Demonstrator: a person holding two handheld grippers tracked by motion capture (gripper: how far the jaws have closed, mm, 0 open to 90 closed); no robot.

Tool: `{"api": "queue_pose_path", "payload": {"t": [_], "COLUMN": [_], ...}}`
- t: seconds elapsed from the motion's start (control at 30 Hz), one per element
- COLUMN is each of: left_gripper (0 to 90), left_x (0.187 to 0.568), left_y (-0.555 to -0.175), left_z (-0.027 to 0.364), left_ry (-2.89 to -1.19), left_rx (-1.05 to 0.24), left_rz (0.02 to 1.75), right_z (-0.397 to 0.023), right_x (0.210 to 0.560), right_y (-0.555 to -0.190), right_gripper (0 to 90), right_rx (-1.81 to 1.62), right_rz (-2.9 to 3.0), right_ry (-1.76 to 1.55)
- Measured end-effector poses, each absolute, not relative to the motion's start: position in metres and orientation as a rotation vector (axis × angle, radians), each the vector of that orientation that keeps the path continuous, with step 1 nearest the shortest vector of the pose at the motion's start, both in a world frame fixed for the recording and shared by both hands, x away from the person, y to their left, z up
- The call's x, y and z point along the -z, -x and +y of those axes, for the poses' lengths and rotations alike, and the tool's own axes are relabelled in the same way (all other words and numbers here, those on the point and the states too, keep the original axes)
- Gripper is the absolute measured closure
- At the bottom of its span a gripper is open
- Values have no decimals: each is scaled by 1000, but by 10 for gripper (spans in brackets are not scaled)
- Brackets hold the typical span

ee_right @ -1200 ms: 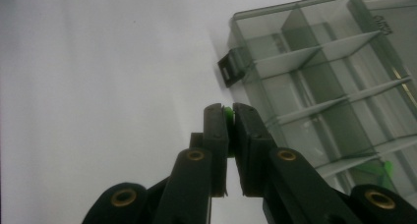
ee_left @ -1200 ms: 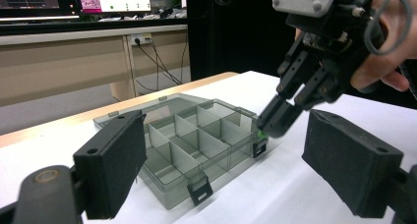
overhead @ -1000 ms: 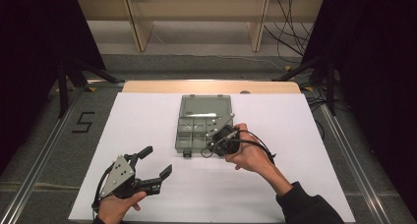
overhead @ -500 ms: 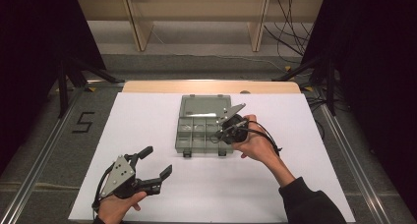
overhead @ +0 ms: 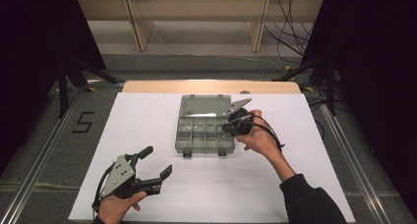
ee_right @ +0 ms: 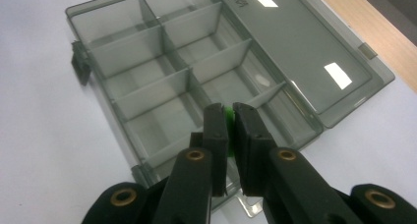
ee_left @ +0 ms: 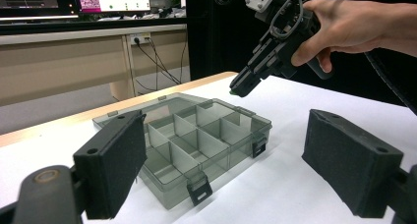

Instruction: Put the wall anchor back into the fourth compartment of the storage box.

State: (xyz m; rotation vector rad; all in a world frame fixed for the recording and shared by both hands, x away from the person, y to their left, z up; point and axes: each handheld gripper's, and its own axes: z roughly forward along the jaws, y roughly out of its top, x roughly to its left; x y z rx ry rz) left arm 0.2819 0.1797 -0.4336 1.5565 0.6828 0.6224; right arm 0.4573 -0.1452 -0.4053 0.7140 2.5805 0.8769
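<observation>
My right gripper [ee_right: 229, 117] has its jaws pinched nearly together on a small green piece [ee_right: 228, 114], of which I can see just a bright sliver between the black pads. It hangs above the organizer box [overhead: 204, 131], over the compartments at the box's right end, near the hinge line.

My worry is the drop. The piece is tiny and barely peeks out, so if I let go off-centre it could strike a divider and hop into a neighbouring cell, or bounce onto the open lid [overhead: 205, 106]. Its hard, smooth look suggests it would skip, not settle.

The box is smoky translucent plastic, thin-walled, split by upright partitions into rectangular cells, with dark latches on its near edge. Its lid lies flat beyond it, glossy and reflecting lights.

My left gripper [overhead: 152, 164] rests well short of the box on the white table cover [overhead: 295, 184], its foam-faced jaws spread wide and empty.
</observation>
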Motion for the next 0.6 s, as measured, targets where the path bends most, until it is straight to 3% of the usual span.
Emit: {"api": "queue_pose_path", "payload": {"t": [0.6], "left_gripper": [158], "left_x": [434], "left_y": [-282], "left_z": [179], "left_ry": [-1557], "left_rx": [-617], "left_rz": [690], "right_z": [-154], "right_x": [417], "right_y": [-481], "right_gripper": [842], "right_rx": [-876], "right_rz": [2559], "right_ry": [-780]}}
